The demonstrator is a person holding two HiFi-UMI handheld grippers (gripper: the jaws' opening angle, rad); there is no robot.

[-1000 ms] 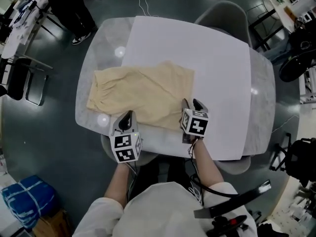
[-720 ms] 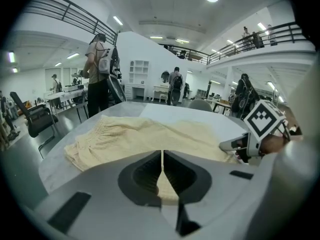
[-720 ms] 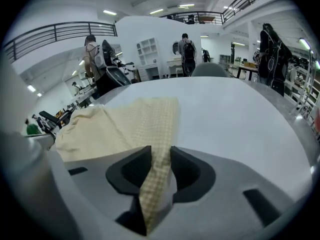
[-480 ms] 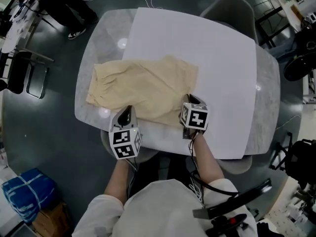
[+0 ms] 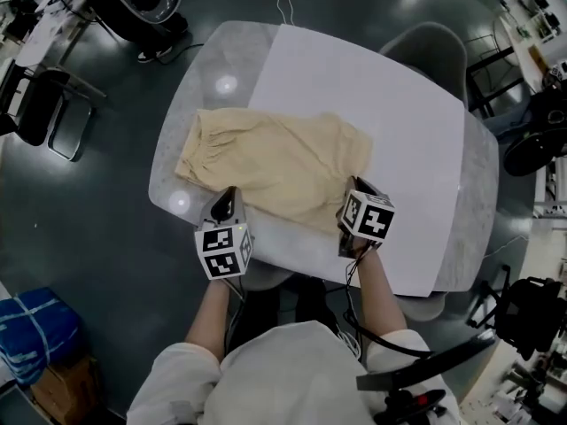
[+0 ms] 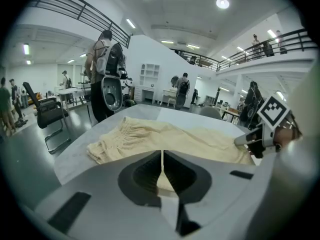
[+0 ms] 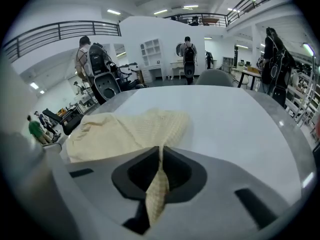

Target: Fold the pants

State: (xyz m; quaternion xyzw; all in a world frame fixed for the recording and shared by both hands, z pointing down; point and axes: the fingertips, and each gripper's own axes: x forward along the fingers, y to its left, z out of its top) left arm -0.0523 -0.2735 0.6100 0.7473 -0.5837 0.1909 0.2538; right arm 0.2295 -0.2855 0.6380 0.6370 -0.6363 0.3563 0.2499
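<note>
At the near edge of the bench (image 5: 174, 145), the left gripper (image 5: 228, 195) has its jaws pressed together on the pants (image 5: 275, 159). The right gripper (image 5: 360, 187) jaws, just closing, pinch the hem (cloth trails through). Beyond, the pants spread flat, partly over a white sheet (image 5: 399, 113).

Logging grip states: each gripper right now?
Left gripper: shut on the pants' near edge.
Right gripper: jaws just closed, pinching the pants.

Pale yellow pants (image 5: 275, 162), white sheet (image 5: 394, 122), grey table (image 5: 205, 65)
</note>
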